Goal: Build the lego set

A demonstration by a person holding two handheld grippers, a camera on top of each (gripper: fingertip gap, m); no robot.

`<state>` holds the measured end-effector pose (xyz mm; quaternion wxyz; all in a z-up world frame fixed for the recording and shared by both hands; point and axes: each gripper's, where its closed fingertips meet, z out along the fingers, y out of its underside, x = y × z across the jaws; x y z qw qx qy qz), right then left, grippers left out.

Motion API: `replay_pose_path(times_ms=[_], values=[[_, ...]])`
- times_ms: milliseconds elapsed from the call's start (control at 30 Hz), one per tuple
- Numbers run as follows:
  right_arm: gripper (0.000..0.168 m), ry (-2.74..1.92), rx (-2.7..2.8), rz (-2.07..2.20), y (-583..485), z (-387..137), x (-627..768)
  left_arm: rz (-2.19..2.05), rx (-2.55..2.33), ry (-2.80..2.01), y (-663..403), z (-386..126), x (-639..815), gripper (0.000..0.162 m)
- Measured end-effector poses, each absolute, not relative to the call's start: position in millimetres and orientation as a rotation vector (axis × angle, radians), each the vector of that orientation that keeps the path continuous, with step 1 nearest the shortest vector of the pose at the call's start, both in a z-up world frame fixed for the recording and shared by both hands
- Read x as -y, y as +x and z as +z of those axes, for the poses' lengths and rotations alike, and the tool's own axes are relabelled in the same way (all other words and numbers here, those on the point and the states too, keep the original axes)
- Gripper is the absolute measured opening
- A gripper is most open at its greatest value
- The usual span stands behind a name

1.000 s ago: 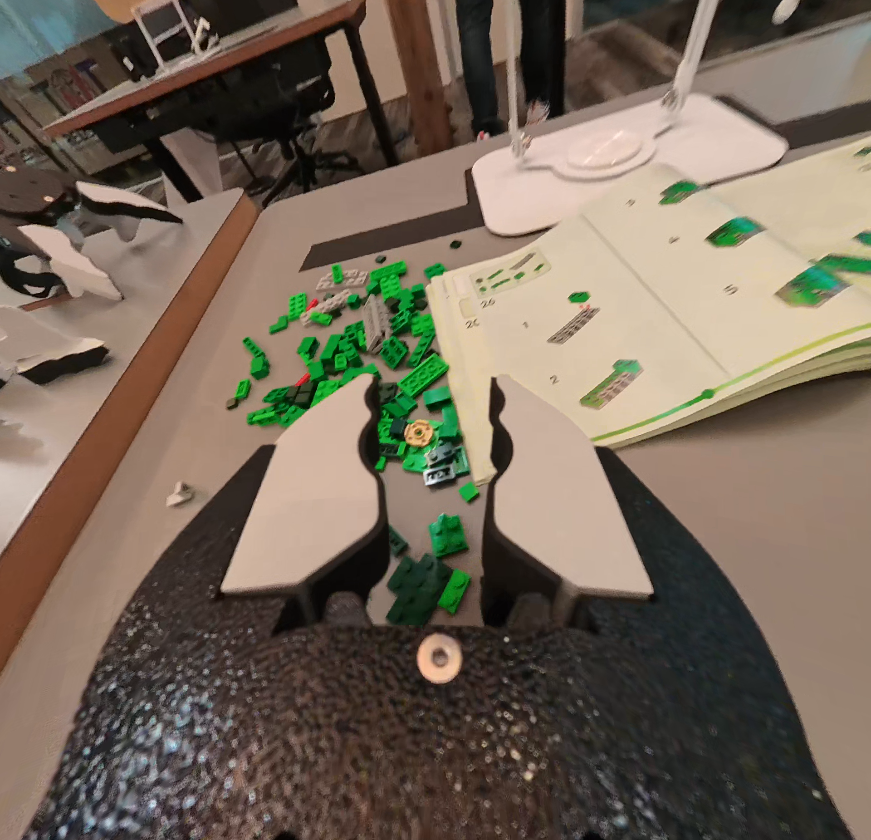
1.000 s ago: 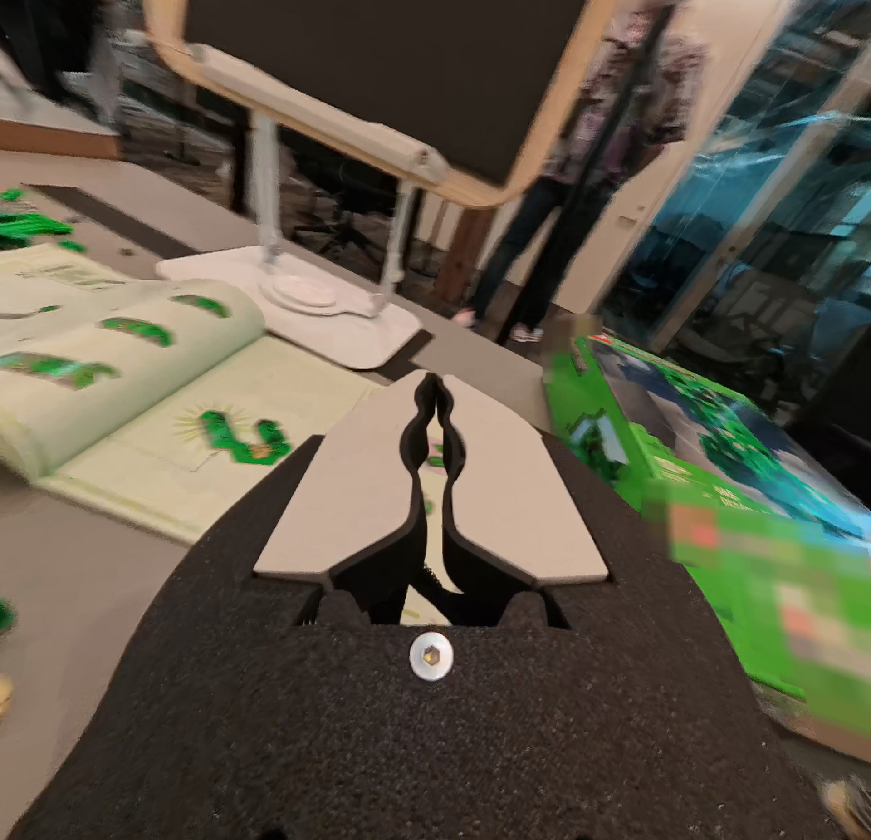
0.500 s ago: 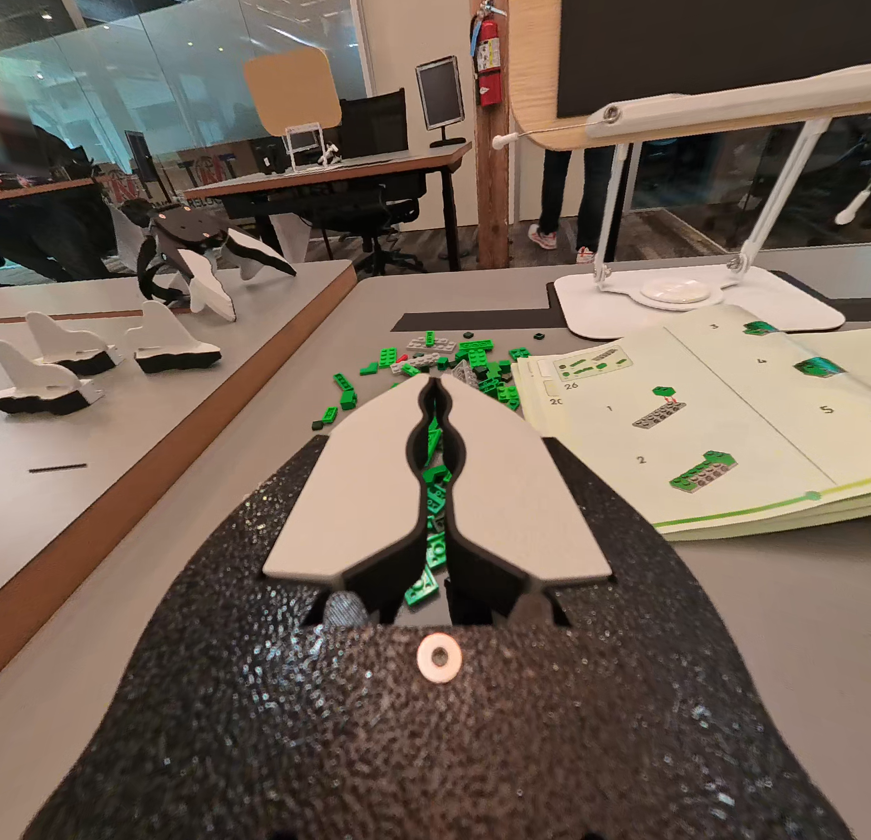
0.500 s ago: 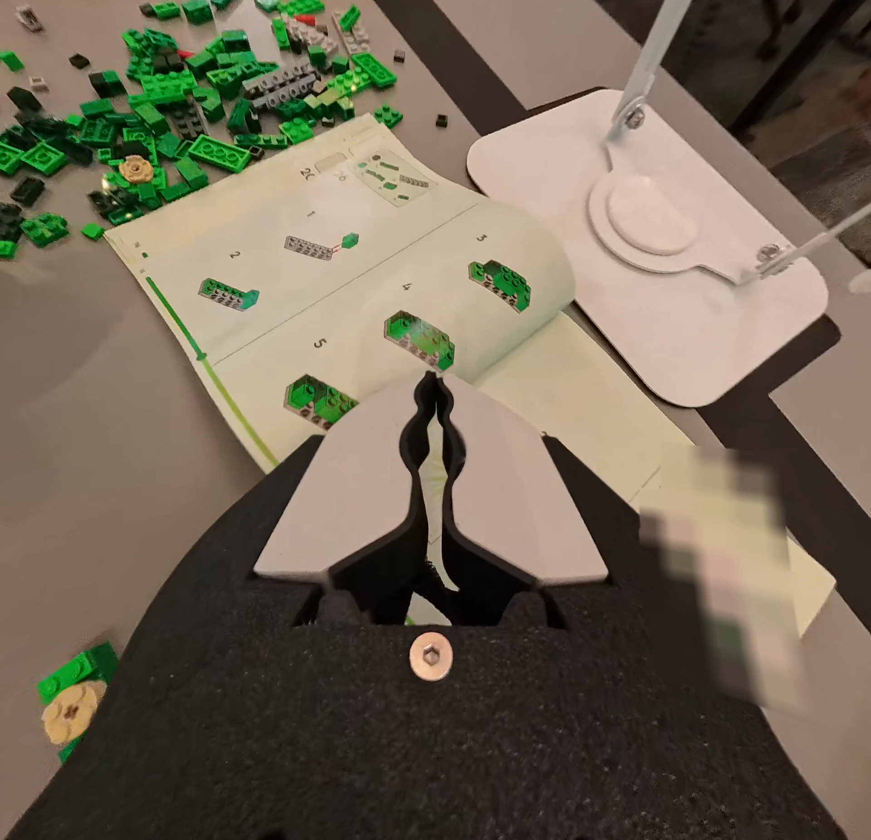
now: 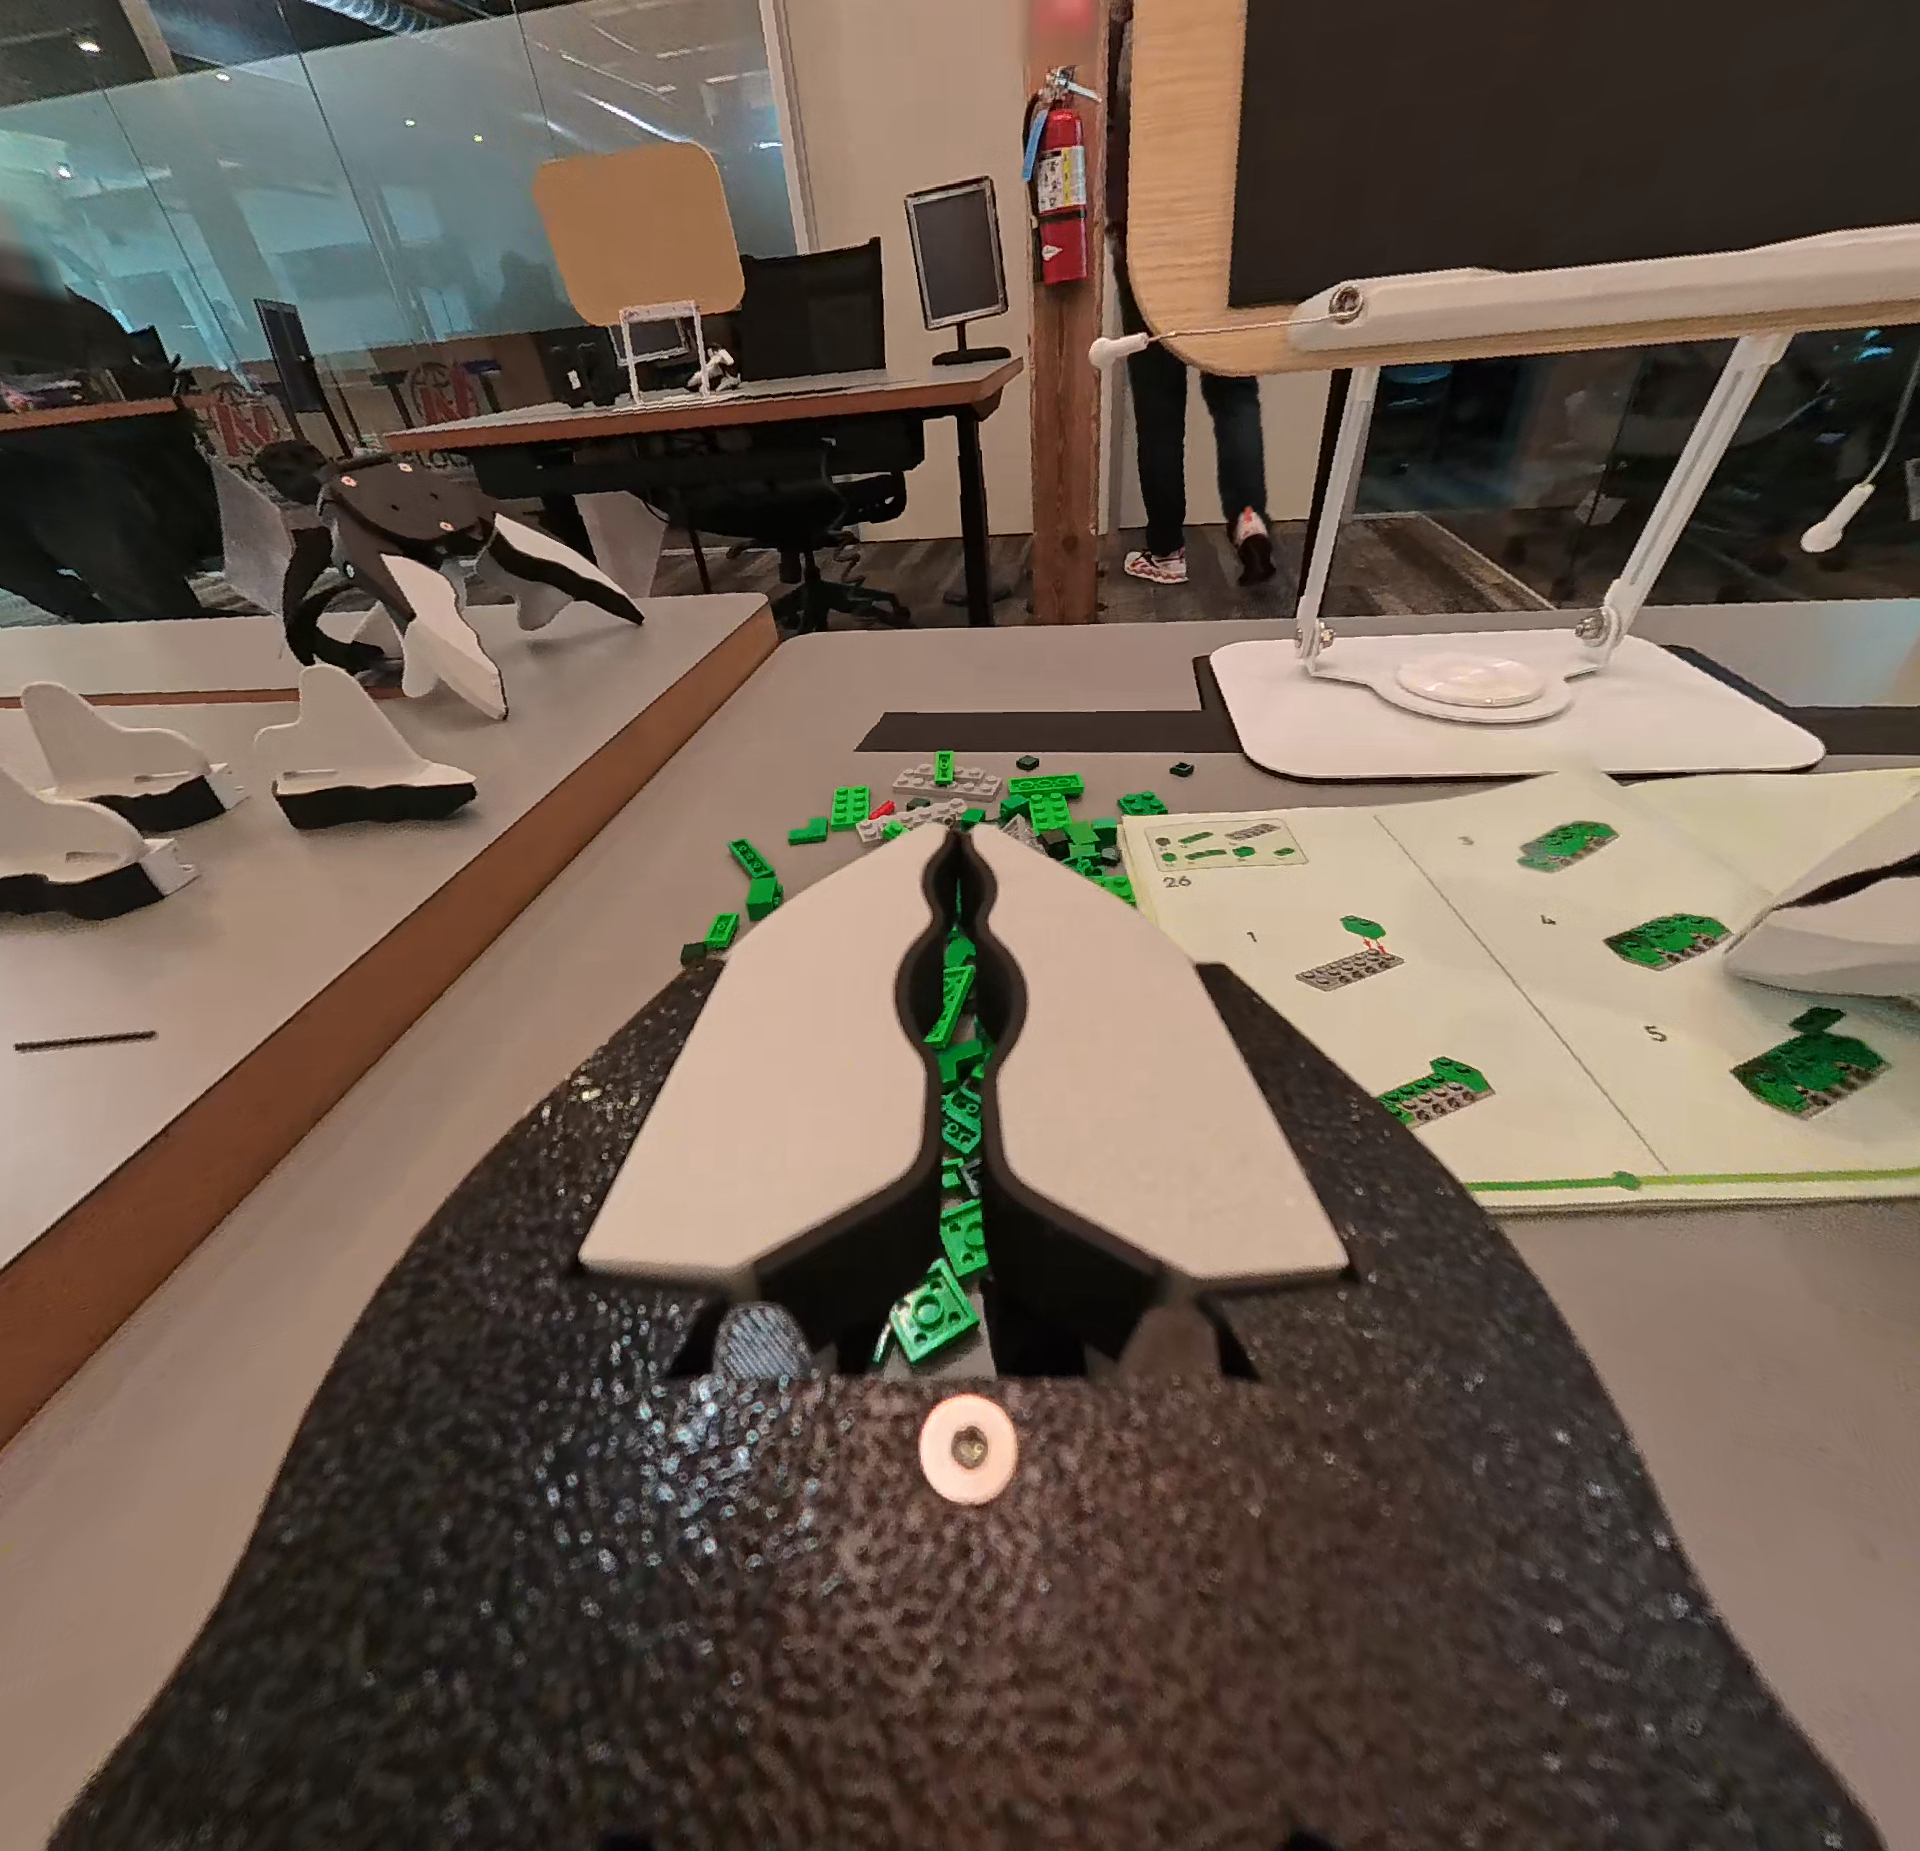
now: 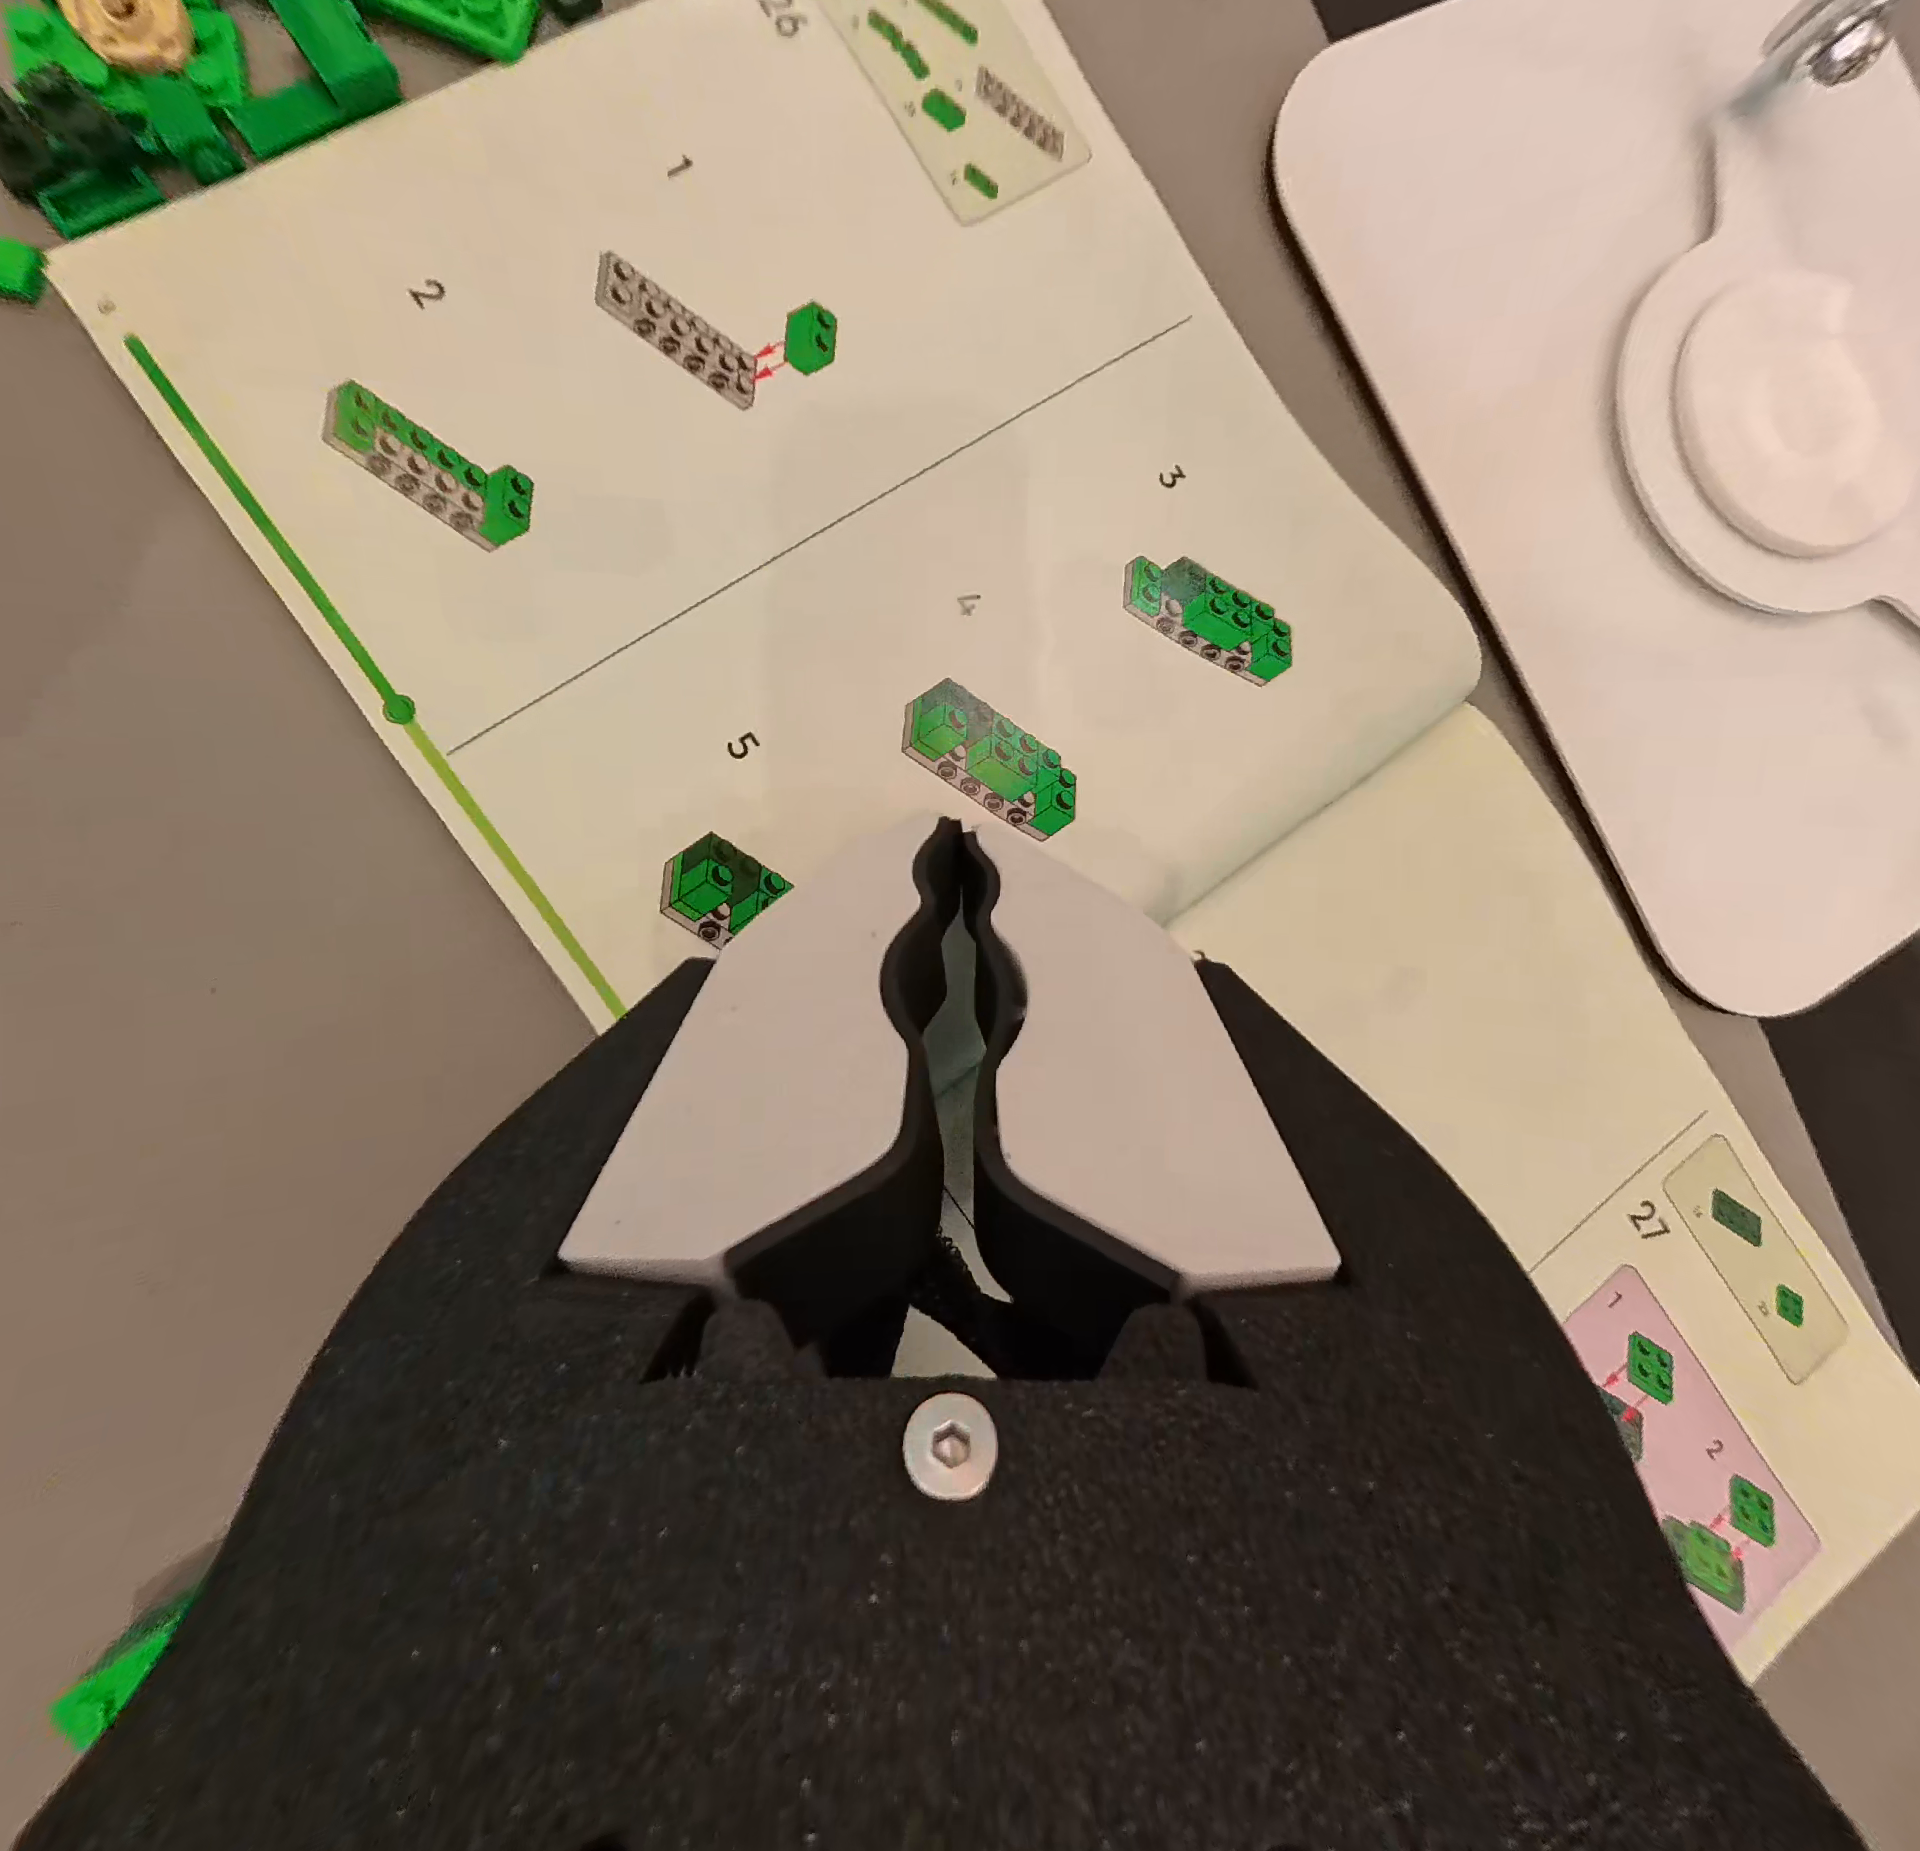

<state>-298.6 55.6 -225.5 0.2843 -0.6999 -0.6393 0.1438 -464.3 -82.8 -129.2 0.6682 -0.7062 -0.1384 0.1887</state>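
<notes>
Studded green bricks (image 5: 940,814) lie heaped beside glossy open booklet (image 6: 727,471).

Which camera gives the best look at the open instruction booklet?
The right wrist view: the instruction booklet fills it from above, its step pictures sharp. The left wrist view shows it obliquely, cut off at the frame edge.

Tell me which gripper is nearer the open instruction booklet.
Right. The right gripper hangs over the instruction booklet, tips shut above its page. The left gripper, also shut, sits beside the booklet, over the pile of green bricks.
</notes>
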Motion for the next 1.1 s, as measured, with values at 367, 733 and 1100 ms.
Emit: replay_pose_path(times_ms=[367,733,1100], values=[[0.000,-1.808,1.499,0.397,-296.1,-196.3,-58.0,0.411,0.297,-1.563,-460.3,-124.3,82.1,0.000],[0.001,-1.579,1.071,0.467,-175.4,-156.9,-12.4,0.322,0.023,-1.637,-366.0,-128.4,42.3,0.000],[0.004,-1.362,0.962,0.386,-151.0,-144.2,1.8,0.149,-0.416,-1.582,-228.8,-134.9,38.5,0.000]])
